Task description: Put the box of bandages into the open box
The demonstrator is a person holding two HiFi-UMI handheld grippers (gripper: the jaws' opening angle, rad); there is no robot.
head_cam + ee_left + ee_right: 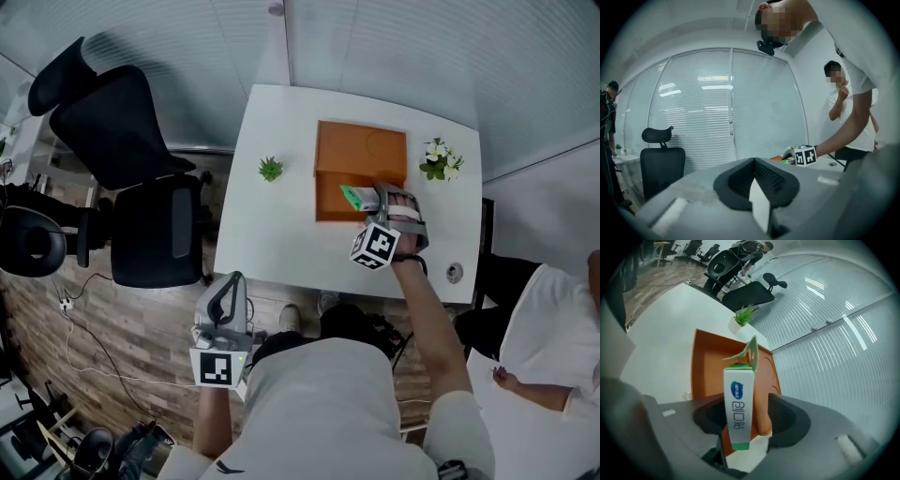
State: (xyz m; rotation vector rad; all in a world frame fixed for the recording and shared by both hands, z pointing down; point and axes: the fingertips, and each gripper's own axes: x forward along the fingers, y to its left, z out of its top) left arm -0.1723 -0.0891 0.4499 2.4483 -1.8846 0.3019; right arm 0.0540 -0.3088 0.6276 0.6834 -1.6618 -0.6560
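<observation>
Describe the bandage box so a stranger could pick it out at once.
On the white table lies an open orange box. Over its near half, between the right gripper's parted jaws, is the bandage box. It is a slim white carton with green ends and a blue oval logo, the only printed carton there, set against plain orange.

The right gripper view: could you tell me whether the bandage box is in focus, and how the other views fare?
Right gripper view: the bandage box is sharp, print legible; strong fisheye bending, dark corners. Left gripper view: ceiling-light reflections glare on the blinds. Head view: even light, table edges bowed.
</observation>
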